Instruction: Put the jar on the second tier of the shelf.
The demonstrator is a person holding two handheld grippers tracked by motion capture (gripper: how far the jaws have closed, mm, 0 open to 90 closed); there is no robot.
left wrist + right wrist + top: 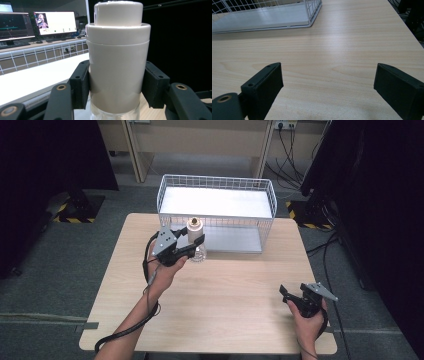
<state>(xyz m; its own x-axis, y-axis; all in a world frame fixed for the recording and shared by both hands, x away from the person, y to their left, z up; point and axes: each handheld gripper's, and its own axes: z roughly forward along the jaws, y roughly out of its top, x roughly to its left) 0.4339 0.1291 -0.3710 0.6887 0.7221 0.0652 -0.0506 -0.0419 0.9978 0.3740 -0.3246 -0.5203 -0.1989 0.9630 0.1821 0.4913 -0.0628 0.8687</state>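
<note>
A bottle [195, 236] with a tall white cap and a clear glass lower part stands upright just in front of the white wire basket [215, 180], near its left end. My left gripper [192, 248] is shut on it. In the left gripper view both black pads press on the sides of the white cap of the bottle [117, 62], with the left gripper [115, 86] level. Whether the bottle's base touches the table I cannot tell. My right gripper [292, 291] hovers low at the table's front right, and the right gripper [328, 85] is open with bare wood between its jaws.
The basket [309, 15] has a white floor and stands at the back middle of the wooden table [225, 295]. Its rail [37, 50] runs behind the bottle, with desks and lit monitors [55, 22] farther back. Dark screens flank the table.
</note>
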